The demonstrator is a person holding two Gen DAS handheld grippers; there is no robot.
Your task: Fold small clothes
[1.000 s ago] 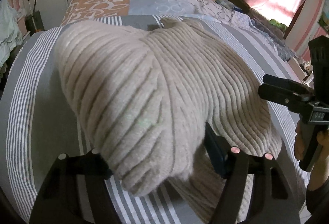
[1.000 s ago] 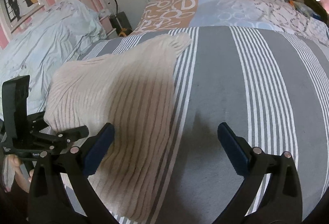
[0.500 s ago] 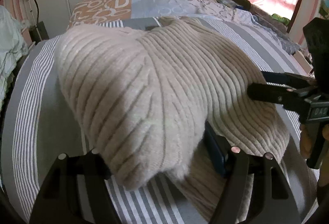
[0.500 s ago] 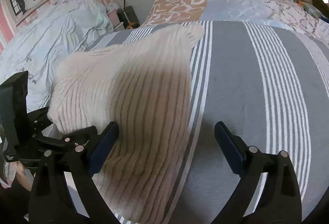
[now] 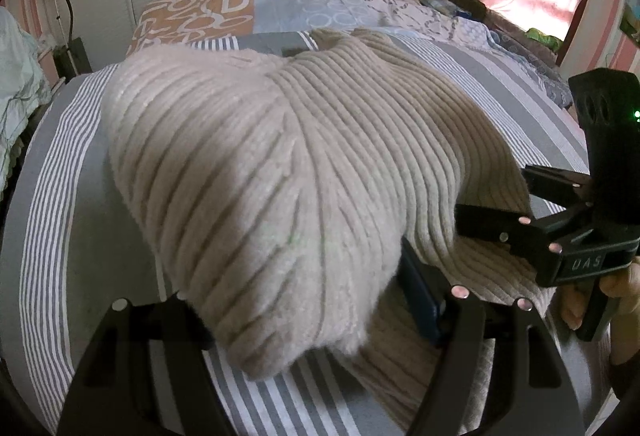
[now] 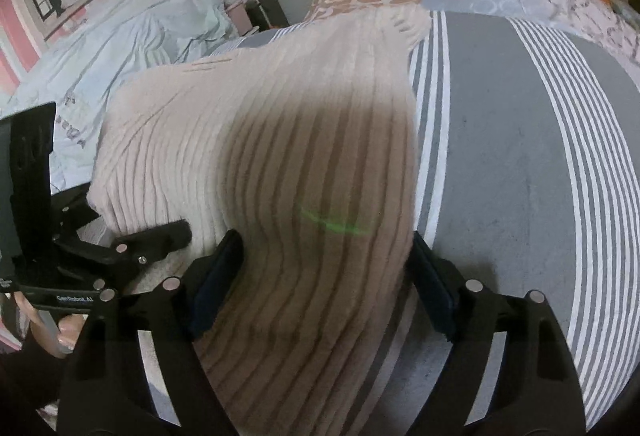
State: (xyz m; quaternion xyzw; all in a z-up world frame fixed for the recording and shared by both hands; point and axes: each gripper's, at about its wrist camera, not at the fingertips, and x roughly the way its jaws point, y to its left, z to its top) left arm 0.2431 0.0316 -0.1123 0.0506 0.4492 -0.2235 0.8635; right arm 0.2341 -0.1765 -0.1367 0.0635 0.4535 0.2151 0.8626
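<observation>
left gripper (image 5: 308,292) lifts ribbed beige sweater (image 5: 280,164) off striped bedsheet (image 5: 72,216).

Both wrist cameras look forward along their fingers, close above the sweater (image 5: 280,164) (image 6: 280,140) on the bed (image 5: 52,196) (image 6: 520,156), sharing it.

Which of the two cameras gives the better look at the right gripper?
The left wrist view: it shows the right gripper from the side, with its body and the hand holding it, reaching over the sweater. The right wrist view shows only its own two fingers, spread either side of the sweater's edge.
</observation>
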